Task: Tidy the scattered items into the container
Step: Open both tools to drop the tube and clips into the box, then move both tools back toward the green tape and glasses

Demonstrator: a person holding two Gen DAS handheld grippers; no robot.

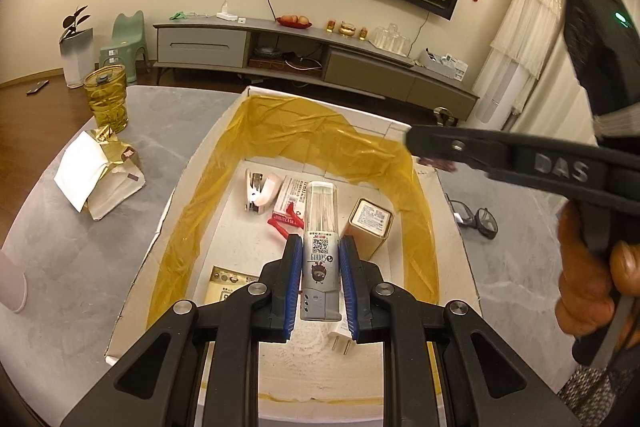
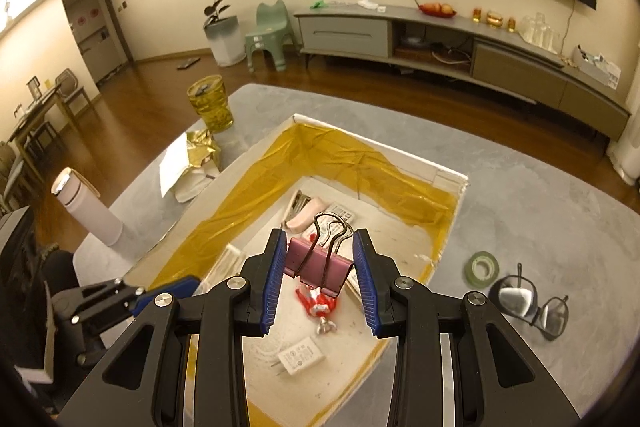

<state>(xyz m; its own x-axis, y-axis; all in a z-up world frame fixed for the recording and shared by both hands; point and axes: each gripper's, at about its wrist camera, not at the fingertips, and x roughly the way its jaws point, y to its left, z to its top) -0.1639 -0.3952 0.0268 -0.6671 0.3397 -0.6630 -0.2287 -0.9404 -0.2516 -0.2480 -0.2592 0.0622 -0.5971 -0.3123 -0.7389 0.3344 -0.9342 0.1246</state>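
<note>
A: Where's your left gripper and what's in it?

B: Low centre of the left wrist view. Your blue pads press both sides of a tall grey tube with a clear top and a QR label, held upright over the white cardboard box lined with yellow film.

A: And your right gripper?

B: Centre of the right wrist view, also above the box. A pink binder clip with wire handles sits between your fingers; the left pad touches it, but I cannot tell whether the right one does.

A: What's already on the box floor?

B: A pink and silver stapler at upper left, a gold rectangular tin right of the tube, a red figurine and a white plug adapter lower down.

A: And outside it?

B: On the grey table, a green tape roll and black-framed glasses lie right of the box; crumpled gold and white wrapping and an amber glass jar sit at left.
</note>
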